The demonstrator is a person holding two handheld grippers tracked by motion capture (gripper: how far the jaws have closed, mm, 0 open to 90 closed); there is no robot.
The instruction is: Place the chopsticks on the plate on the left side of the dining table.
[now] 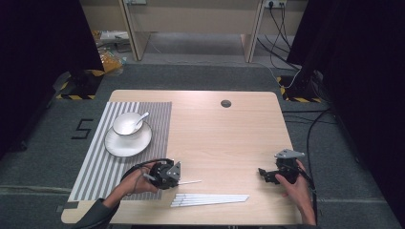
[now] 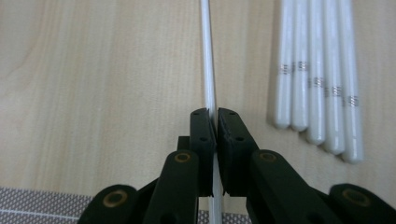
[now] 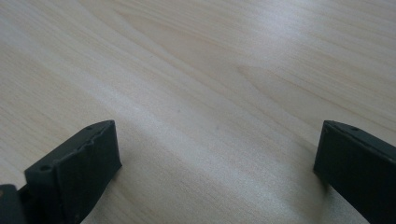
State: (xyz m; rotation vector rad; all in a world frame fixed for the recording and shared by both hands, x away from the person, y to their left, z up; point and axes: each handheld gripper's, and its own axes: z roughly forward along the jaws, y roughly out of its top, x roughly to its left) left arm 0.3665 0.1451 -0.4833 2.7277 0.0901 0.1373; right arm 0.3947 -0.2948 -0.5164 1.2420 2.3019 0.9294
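Gripping a thin white plastic chopstick (image 2: 208, 70) between tightly closed black jaws, our left gripper (image 1: 177, 181) is working at the near left part of the pale wooden table (image 1: 229, 138), just right of the grey-and-white striped placemat (image 1: 100, 162). The chopstick is pointing away from the placemat, lying level just above the tabletop, and it is sitting just beside the row of remaining white chopsticks with silver bands (image 2: 317, 79), apart from them. Those chopsticks are lying side by side near the table's front edge, further from the placemat. We are holding our right gripper (image 1: 263, 174) well away from the placemat, over bare wood, with its jaws standing wide and nothing between them. On the placemat's far half, a round white saucer (image 1: 120, 145) is carrying a white bowl (image 1: 125, 125) with a white spoon (image 1: 142, 119) leaning in it.
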